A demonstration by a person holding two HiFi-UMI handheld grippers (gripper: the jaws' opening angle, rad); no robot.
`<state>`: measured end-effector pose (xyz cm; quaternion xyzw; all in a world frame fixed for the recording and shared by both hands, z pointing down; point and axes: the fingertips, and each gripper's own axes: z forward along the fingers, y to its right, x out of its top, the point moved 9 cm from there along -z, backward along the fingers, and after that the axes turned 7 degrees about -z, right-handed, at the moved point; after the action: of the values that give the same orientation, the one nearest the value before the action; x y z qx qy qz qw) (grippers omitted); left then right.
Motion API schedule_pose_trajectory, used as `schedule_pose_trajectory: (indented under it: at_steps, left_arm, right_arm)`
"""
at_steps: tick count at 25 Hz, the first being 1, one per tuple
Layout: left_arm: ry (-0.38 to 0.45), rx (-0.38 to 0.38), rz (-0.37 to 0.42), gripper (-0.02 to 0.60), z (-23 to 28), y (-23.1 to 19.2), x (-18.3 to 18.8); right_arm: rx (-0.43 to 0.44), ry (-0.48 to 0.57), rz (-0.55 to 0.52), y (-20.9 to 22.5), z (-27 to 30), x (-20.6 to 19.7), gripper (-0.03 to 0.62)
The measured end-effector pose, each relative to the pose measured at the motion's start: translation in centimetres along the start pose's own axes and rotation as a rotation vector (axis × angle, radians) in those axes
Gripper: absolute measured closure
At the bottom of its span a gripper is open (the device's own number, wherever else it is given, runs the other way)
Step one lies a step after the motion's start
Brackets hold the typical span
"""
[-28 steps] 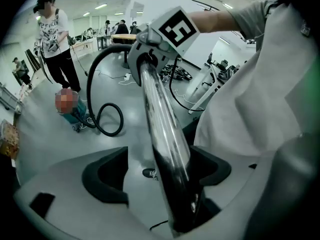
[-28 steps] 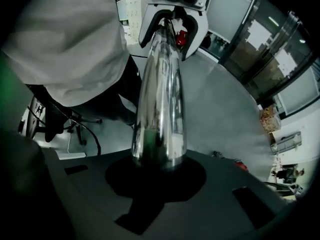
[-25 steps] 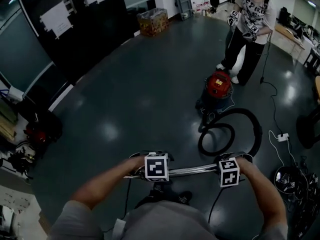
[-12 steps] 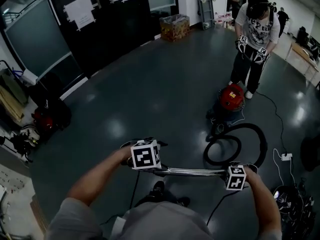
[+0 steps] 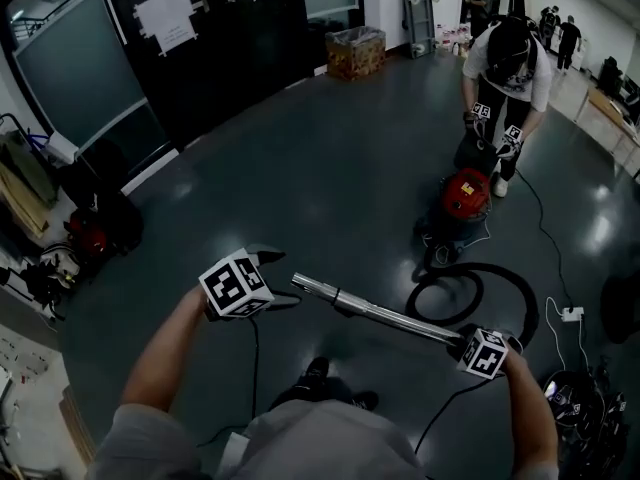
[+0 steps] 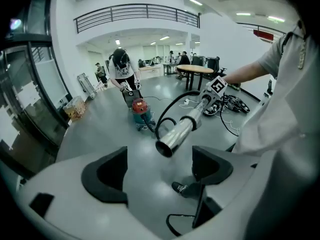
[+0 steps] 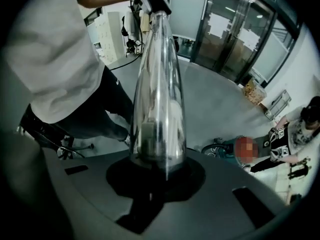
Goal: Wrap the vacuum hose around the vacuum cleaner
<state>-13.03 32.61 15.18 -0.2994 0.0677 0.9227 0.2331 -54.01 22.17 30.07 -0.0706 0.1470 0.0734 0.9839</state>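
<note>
Right gripper [image 5: 464,344] pinches the metal wand [image 5: 370,311], left gripper [image 5: 278,278] spread empty, while the hose [image 5: 500,278] lies looped beside the vacuum cleaner [image 5: 466,196], unwrapped.

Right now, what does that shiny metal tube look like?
The metal tube is a long, shiny silver pipe, hollow with an open round end. It is held in the air above the floor. The right gripper is shut on one end, near the black hose. Its open end points at the left gripper, whose jaws stand apart, not touching it.
</note>
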Motion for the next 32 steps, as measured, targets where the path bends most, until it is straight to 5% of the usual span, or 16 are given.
schedule_pose_trajectory:
  at_steps: [7,21,28,32]
  left_arm:
    - [0.150,-0.024,-0.044,0.172,2.3,1.0,0.8]
    - [0.093,-0.462,0.112,0.259,17.5,5.8,7.3]
    - [0.102,-0.505,0.159,0.459,24.1,4.7,11.8]
    - [0.057,-0.581,0.220,0.469,27.0,5.7,12.2]
  right_arm:
    - [-0.067,0.087,0.185,1.2,0.1,-1.6,0.536]
    - [-0.269,0.401,0.731,7.4,-2.1,-1.4,0.536]
    - [-0.411,0.556,0.980,11.8,-3.9,-1.8,0.536]
    - [-0.482,0.659,1.111,14.0,-4.7,-2.0,0.536]
